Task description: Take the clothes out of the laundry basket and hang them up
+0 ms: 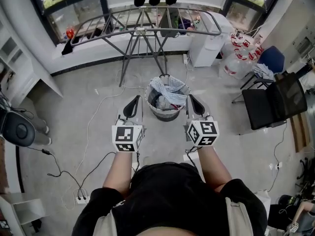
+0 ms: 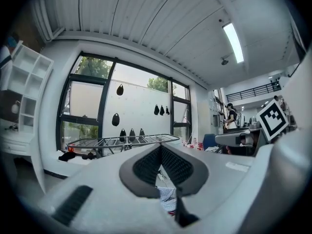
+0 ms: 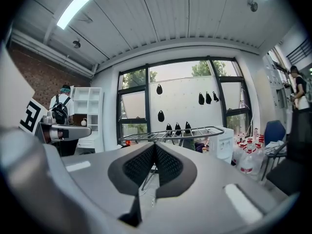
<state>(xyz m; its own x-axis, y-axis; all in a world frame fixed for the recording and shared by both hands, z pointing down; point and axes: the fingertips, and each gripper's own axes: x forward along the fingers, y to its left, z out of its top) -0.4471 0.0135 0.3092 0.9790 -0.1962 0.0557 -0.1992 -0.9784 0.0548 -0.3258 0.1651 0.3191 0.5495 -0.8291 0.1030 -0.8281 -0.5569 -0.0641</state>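
Grey floor (image 1: 74, 107) carries a round laundry basket (image 1: 167, 115), upright with its mouth facing up and clothes (image 1: 170, 93) heaped inside. The left gripper (image 1: 132, 107) is just beside its left side and the right gripper (image 1: 196, 104) just beside its right. Both point level toward the window, each with its jaws pressed together on nothing. Beyond the basket a drying rack (image 1: 142, 21) runs lengthwise left to right along the window. Cables (image 1: 93, 127) trail over the floor at left, and a black chair (image 1: 268, 107) stands well off to the right.
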